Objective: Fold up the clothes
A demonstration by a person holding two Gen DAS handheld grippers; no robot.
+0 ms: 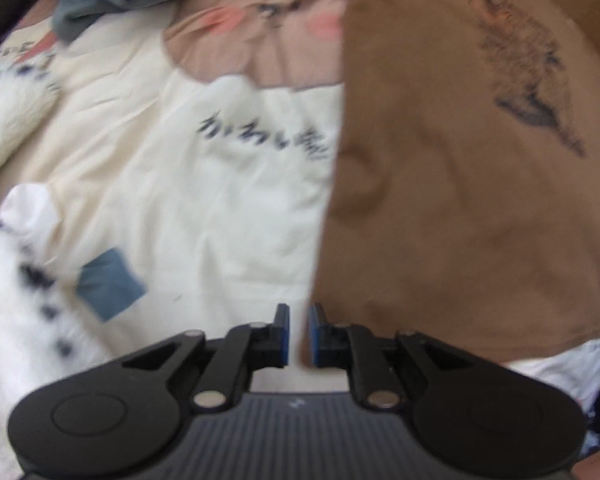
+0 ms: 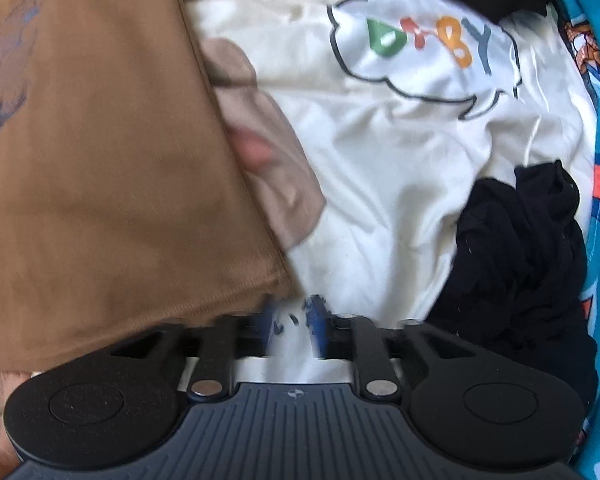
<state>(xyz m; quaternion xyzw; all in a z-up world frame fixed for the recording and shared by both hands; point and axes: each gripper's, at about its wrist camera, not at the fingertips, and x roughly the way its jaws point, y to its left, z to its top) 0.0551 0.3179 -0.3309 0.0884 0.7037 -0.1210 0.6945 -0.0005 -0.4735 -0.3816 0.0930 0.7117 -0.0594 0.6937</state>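
Brown shirt lay flat on a cream printed sheet. Left gripper stood slightly parted, empty, beside its edge. Right gripper: blurred, spread, holding nothing.

Open cream printed bedsheet lies between the flat brown cotton T-shirt and the crumpled black garment, unobstructed.

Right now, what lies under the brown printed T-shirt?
The brown printed T-shirt lies on a cream cartoon-print bedsheet. A beige printed patch with a pink spot emerges from under the shirt's edge. Whatever else lies beneath the shirt is covered.
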